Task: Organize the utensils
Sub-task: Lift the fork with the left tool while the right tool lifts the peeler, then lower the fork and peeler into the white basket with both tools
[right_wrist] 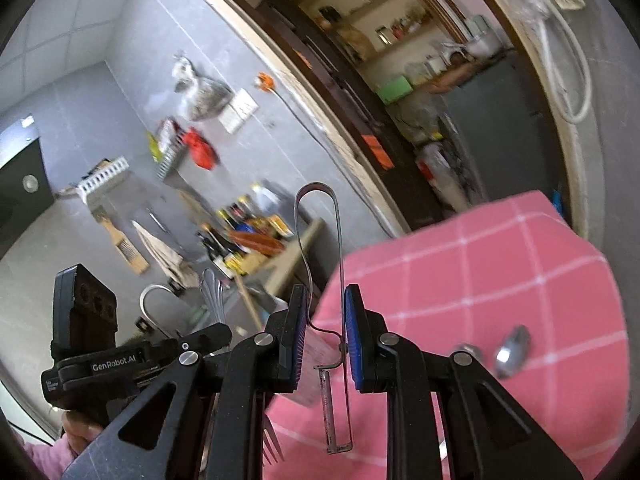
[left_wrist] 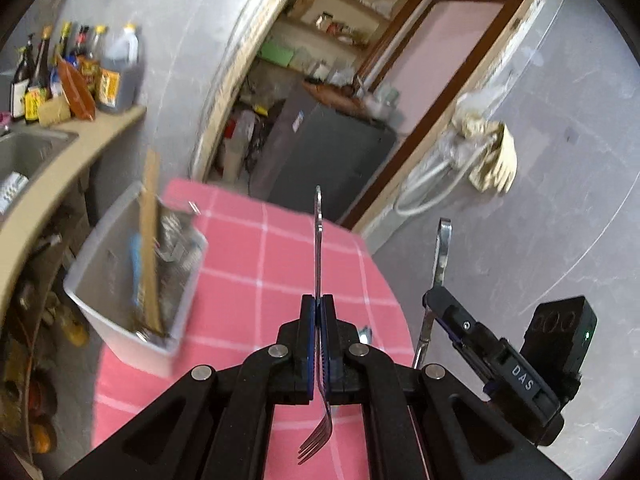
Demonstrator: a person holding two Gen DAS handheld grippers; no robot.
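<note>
My left gripper [left_wrist: 319,312] is shut on a metal fork [left_wrist: 318,248], handle pointing up and away, tines down toward me, held above the pink checked tablecloth [left_wrist: 248,264]. My right gripper [right_wrist: 325,312] is shut on bent metal tongs [right_wrist: 339,248], its loop end up; the gripper also shows in the left wrist view [left_wrist: 436,300] at the right with the tongs [left_wrist: 442,252]. The left gripper [right_wrist: 120,360] shows at the left of the right wrist view. A clear plastic bin [left_wrist: 132,272] holding wooden and metal utensils sits on the cloth's left. A spoon [right_wrist: 512,350] lies on the cloth.
A counter [left_wrist: 80,148] with a sink [left_wrist: 28,152] and sauce bottles [left_wrist: 80,72] runs along the left. A doorway [left_wrist: 320,80] to a storeroom with a grey fridge lies behind the table. Bags and a cord hang on the grey wall at right.
</note>
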